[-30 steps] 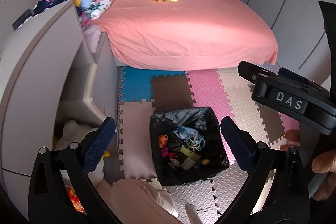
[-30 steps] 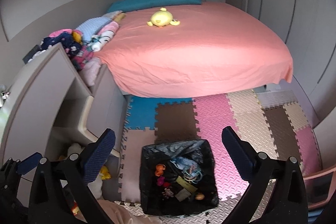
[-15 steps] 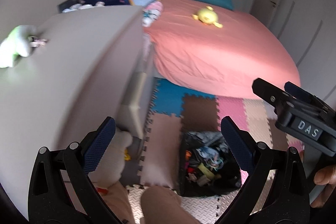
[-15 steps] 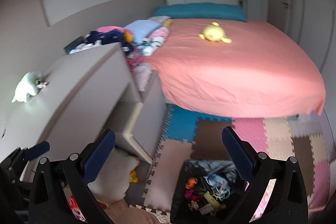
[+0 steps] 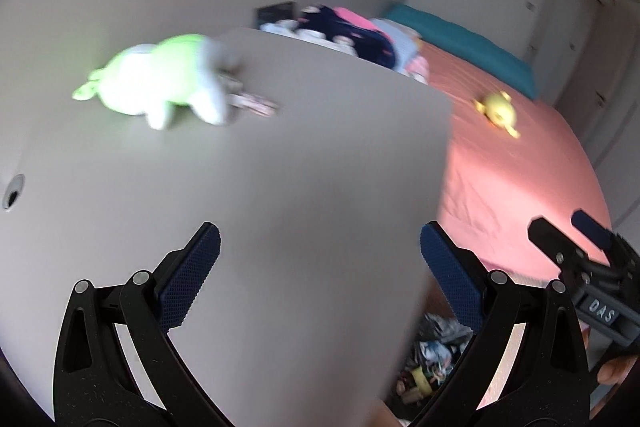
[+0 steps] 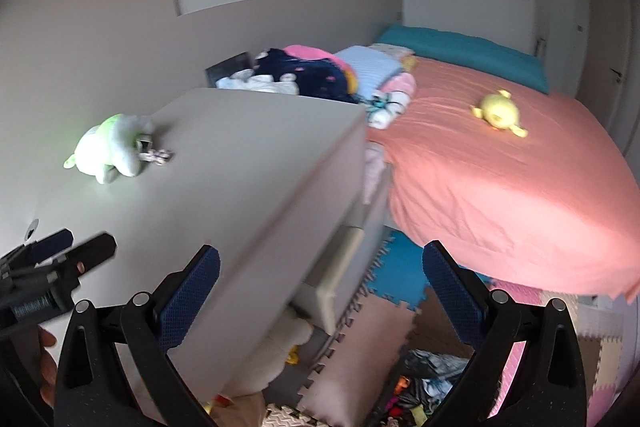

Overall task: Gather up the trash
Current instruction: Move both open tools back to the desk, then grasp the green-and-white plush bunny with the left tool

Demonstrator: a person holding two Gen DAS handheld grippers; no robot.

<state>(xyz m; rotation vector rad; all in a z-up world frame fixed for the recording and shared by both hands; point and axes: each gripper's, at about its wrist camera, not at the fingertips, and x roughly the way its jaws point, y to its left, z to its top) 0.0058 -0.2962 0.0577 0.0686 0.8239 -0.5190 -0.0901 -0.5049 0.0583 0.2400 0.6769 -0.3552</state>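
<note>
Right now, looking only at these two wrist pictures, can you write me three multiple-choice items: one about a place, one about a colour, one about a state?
1. Where does the green and white plush toy lie?
A. on the grey desk top
B. on the bed
C. in the trash bin

2. What colour is the sheet on the bed?
A. white
B. pink
C. dark green

3. How do the fingers of the left gripper stand?
A. shut on the plush toy
B. shut on a wrapper
C. open, holding nothing

Answers:
1 A: the toy rests on the flat grey top, next to a small wrapper-like scrap.
2 B: the sheet is pink, with a yellow plush on it.
3 C: the two blue pads stand far apart with only the desk top behind them.
</note>
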